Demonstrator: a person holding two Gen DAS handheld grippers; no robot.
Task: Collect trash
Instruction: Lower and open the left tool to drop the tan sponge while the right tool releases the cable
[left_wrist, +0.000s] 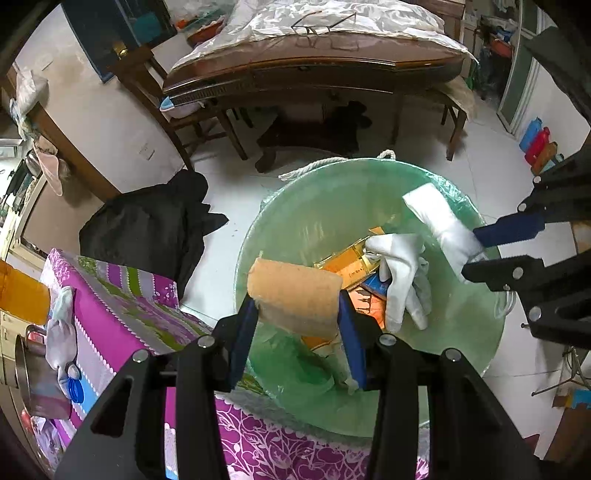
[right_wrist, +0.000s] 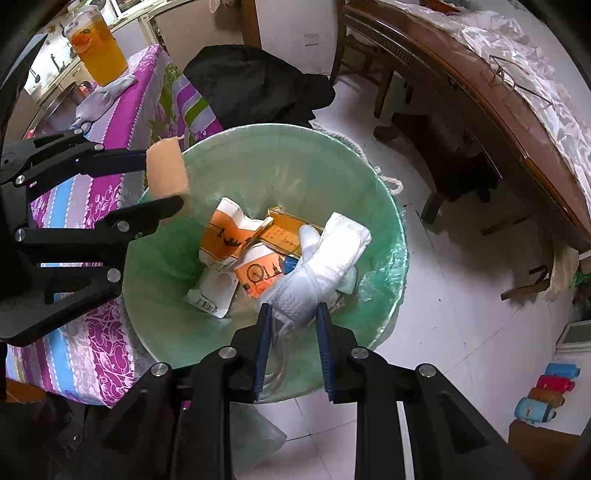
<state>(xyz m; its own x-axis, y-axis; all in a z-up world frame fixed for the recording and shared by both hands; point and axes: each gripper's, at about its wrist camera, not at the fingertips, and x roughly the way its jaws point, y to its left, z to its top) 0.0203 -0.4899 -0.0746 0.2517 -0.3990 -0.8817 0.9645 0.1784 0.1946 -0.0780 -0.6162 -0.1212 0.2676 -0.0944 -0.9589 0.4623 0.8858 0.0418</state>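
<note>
Two grips: my left gripper (left_wrist: 297, 314) clamps the sponge (left_wrist: 293, 295); my right gripper (right_wrist: 293, 314) clamps the glove (right_wrist: 317, 269).
Place: both over the bin (right_wrist: 166, 295).
Handling: I judge both light, soft, squashy; mid-body holds suit.
Axes: sponge crosswise between my jaws; glove's fingers hang down into the bin.

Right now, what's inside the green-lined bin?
Inside the green-lined bin: orange-and-white cartons, a yellow box, barcode paper. The white glove, held by the right gripper, hangs over them; whatever lies beneath is hidden.
</note>
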